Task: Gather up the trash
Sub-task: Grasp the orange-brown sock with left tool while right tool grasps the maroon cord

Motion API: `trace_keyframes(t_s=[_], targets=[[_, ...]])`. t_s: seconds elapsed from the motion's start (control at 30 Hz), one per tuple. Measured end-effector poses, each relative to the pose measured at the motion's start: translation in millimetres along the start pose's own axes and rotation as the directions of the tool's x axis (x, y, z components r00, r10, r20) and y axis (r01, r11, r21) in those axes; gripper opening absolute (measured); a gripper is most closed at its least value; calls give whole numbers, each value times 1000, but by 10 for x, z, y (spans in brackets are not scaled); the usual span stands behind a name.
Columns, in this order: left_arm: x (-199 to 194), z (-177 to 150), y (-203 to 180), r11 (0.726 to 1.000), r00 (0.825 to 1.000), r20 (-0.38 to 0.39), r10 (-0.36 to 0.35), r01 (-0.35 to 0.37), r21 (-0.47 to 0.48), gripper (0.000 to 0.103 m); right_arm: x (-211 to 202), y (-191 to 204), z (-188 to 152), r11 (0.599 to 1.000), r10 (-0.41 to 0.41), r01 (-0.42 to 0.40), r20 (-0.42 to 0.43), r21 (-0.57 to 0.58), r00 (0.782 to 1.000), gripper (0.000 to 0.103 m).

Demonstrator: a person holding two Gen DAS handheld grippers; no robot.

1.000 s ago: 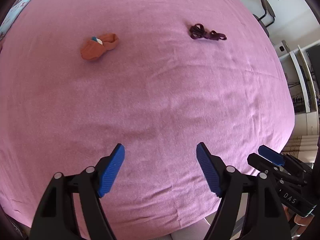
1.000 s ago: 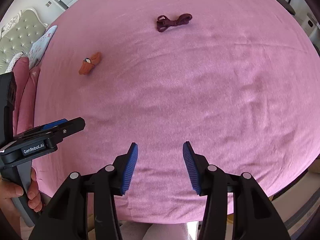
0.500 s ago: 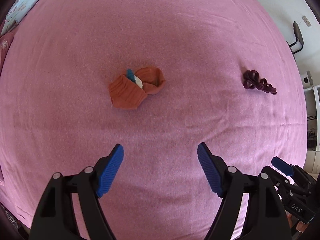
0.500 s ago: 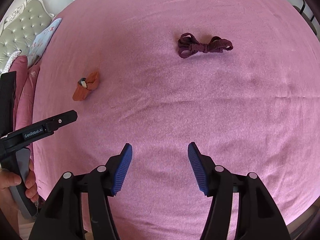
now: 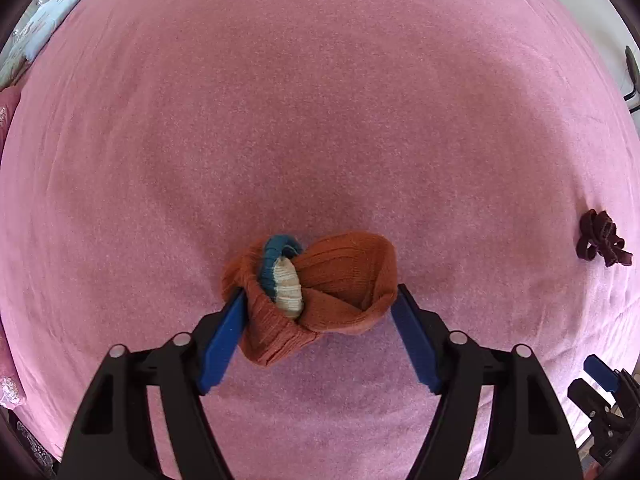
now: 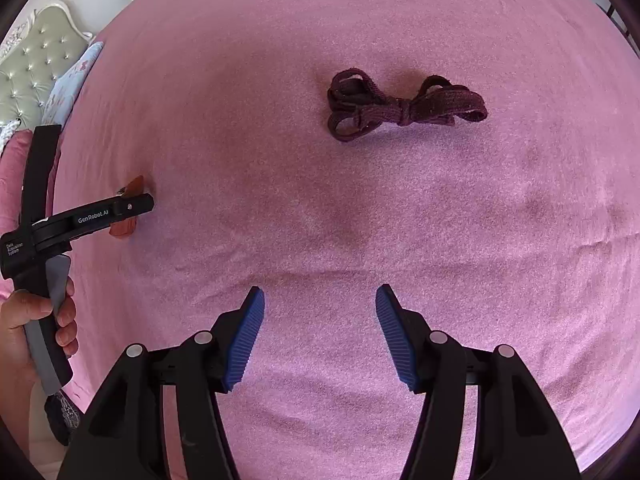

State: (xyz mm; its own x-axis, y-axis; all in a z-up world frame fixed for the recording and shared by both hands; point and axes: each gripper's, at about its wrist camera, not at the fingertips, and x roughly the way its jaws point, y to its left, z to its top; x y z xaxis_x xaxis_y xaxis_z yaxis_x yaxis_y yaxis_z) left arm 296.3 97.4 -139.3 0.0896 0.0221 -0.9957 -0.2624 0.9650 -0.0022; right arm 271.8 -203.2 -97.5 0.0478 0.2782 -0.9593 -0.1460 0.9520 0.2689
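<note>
A crumpled orange sock (image 5: 320, 300) with a blue and cream cuff lies on the pink bed cover (image 5: 320, 100). My left gripper (image 5: 318, 316) is open with its two blue fingers on either side of the sock, close to or touching its edges. In the right wrist view the sock (image 6: 130, 204) is mostly hidden behind the left gripper. A dark maroon knotted strap (image 6: 404, 108) lies farther out on the cover; it also shows in the left wrist view (image 5: 600, 242) at the right. My right gripper (image 6: 320, 328) is open and empty, hovering over the cover short of the strap.
A tufted green headboard (image 6: 36, 60) and a pale floral pillow (image 6: 68, 84) sit at the far left. A pink pillow (image 5: 8, 128) lies along the left edge. The bed's near edge runs below both grippers.
My left gripper has moved forward and down until the orange sock sits between its open fingers. My right gripper has moved closer to the maroon strap.
</note>
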Motion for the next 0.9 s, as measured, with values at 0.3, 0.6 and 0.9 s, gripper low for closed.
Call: trace_keyframes(t_s=[0.3,0.6,0.9], targets=[[-239,53,96,994,994,61,-95,99,-55,27,-60,-281,207,997,7,-10,34,72,999,57],[-449,242,-775,956,952,103,-289,283,73,27,-96,-587,658,974,47,-74,129,215,991,57],[-318,228,-1283,933,938,52,-344,335,129,27,138,-833,896,917,69,-111,120,384,990,45]])
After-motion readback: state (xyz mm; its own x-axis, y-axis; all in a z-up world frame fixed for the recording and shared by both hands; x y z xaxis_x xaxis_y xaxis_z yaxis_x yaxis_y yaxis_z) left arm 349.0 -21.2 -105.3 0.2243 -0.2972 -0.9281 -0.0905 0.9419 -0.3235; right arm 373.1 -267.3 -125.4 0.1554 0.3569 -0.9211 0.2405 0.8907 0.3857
